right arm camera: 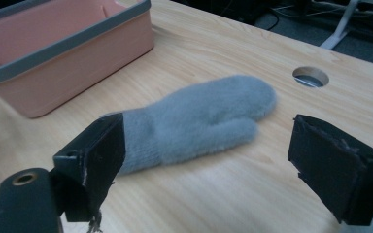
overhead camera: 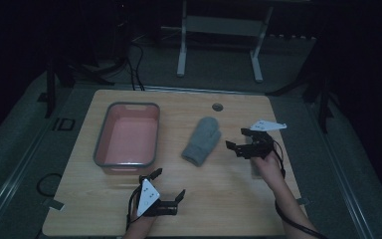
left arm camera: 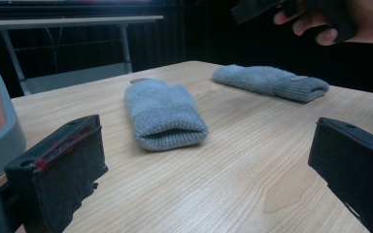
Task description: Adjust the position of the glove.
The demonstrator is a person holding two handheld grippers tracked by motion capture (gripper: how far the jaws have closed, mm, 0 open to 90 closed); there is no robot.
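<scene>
1. The grey mitten (overhead camera: 202, 141) lies flat on the wooden worktop (overhead camera: 229, 199), just to the right of the pink bin (overhead camera: 127, 135) and apart from it. Its cuff points toward the person and its rounded tip points away, toward the round cable hole (overhead camera: 217, 106).
2. The right tongs (overhead camera: 242, 141) hover just right of the mitten, jaws spread wide with nothing between them. The right gripper view looks straight onto the mitten (right arm camera: 199, 121), so this seems the hand about to pick it up.
3. To grasp well, I would lower these tongs over the mitten's middle or cuff, one jaw on each long side, and press down until the jaw tips nearly touch the wood. A pinch that is too shallow may catch only the fuzzy top layer.
4. Close slowly; knit fabric bunches up, so a firm full squeeze is probably needed.
5. Lift high enough for the dangling end to clear the bin's grey rim (right arm camera: 73, 46), then carry it left over the bin.
6. The left tongs (overhead camera: 169, 184) rest below the bin near the worktop's front edge, also wide open and empty. Keep them there, out of the carrying path.
7. The left gripper view shows a second grey mitten (left arm camera: 272, 82) beyond the first (left arm camera: 162, 114); leave it alone for now.
</scene>
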